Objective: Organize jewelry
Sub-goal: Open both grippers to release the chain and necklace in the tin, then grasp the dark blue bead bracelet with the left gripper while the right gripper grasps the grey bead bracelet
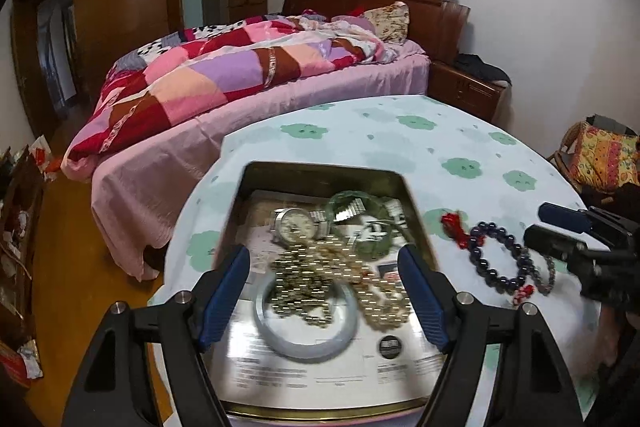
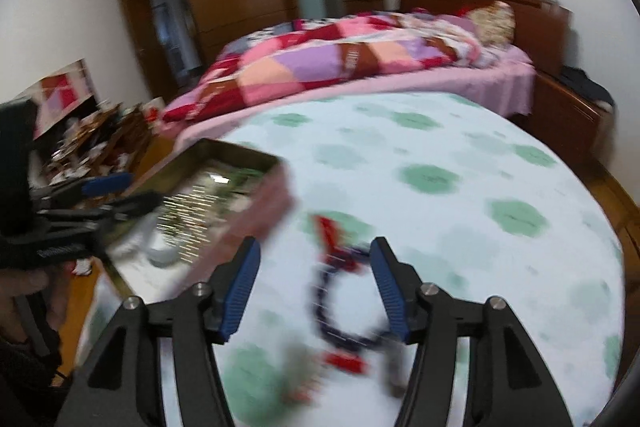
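Note:
A metal tin stands on the table's cloud-print cloth. In it lie a silver watch, a green bangle, a blurred pile of gold beads and a pale bangle. My left gripper hangs open over the tin, its pads clear of the beads. To the right of the tin a dark bead bracelet with red tassels lies on the cloth. My right gripper is open above it, and the bracelet shows blurred between its fingers, lying on the cloth.
A bed with a patchwork quilt runs behind the table, with a wooden nightstand at its head. The round table edge drops to a wooden floor at left. A chair with a patterned cushion stands at far right.

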### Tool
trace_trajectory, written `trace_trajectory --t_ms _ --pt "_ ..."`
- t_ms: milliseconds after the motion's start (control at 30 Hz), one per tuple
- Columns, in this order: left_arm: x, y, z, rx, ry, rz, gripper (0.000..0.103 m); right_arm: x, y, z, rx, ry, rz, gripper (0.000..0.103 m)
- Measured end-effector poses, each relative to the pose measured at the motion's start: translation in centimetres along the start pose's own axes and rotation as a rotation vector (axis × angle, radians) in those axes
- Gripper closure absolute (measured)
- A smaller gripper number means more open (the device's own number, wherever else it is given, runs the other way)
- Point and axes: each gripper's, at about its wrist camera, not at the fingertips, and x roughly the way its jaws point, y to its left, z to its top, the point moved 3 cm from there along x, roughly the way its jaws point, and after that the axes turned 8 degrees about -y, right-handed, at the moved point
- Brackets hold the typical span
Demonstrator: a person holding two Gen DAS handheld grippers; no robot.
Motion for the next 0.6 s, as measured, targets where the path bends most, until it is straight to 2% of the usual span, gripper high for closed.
trace_trajectory --t_ms 133,267,600 --pt "-0.2 -2.1 0.2 0.036 -0.003 -0.031 0.027 -1.2 -4.3 -1.5 0.057 0.022 -0.102 0.042" --pt "0.1 -4.6 0.4 0.085 0.005 -0.061 0.027 -1.7 -6.9 -2.9 0.112 0.047 -0.156 0.042" --pt "1.5 -11.2 0.3 0.206 0.027 -0.134 0.027 -2.0 -7.6 -3.8 0.130 0.064 -0.151 0.042"
